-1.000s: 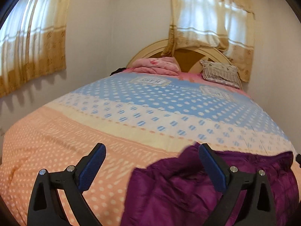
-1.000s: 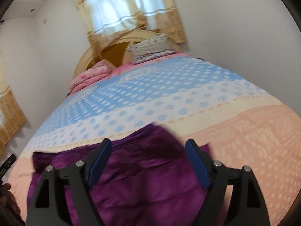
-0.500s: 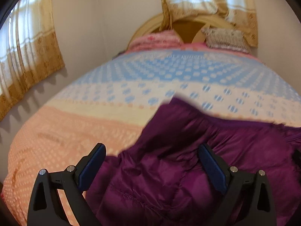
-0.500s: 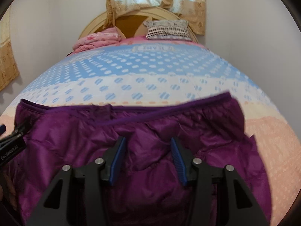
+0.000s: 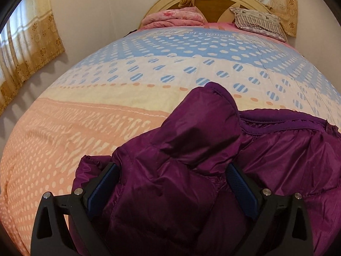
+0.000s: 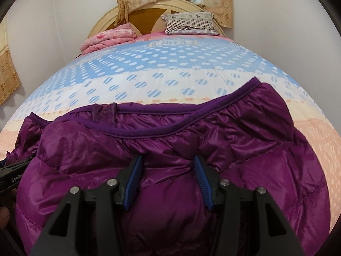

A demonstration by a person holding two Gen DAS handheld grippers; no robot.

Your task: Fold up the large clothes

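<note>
Right hand-held gripper down on the purple puffer jacket, jaws at a middling gap with a puffed ridge of fabric bulging between the blue pads; pads look pressed into that ridge, a pinch on the jacket. Left hand-held gripper spread wide, a thick fold of the same jacket lying between its fingers, pads on either side without visibly squeezing it. Left tool also seen at the left edge of the right wrist view, black body poking in beside the jacket.

Jacket spread across the near end of the bed, on the peach and cream bands of the bedspread, elastic hem running side to side toward the far side, shiny quilted panels rumpled. One bulky piece, maybe a sleeve or hood, hard to tell which, standing up in a hump in the left wrist view.

Farther out: blue dotted band of the bedspread, then folded pink bedding and a striped pillow against the rounded headboard. Yellow-brown curtains on the side wall and above the headboard.
</note>
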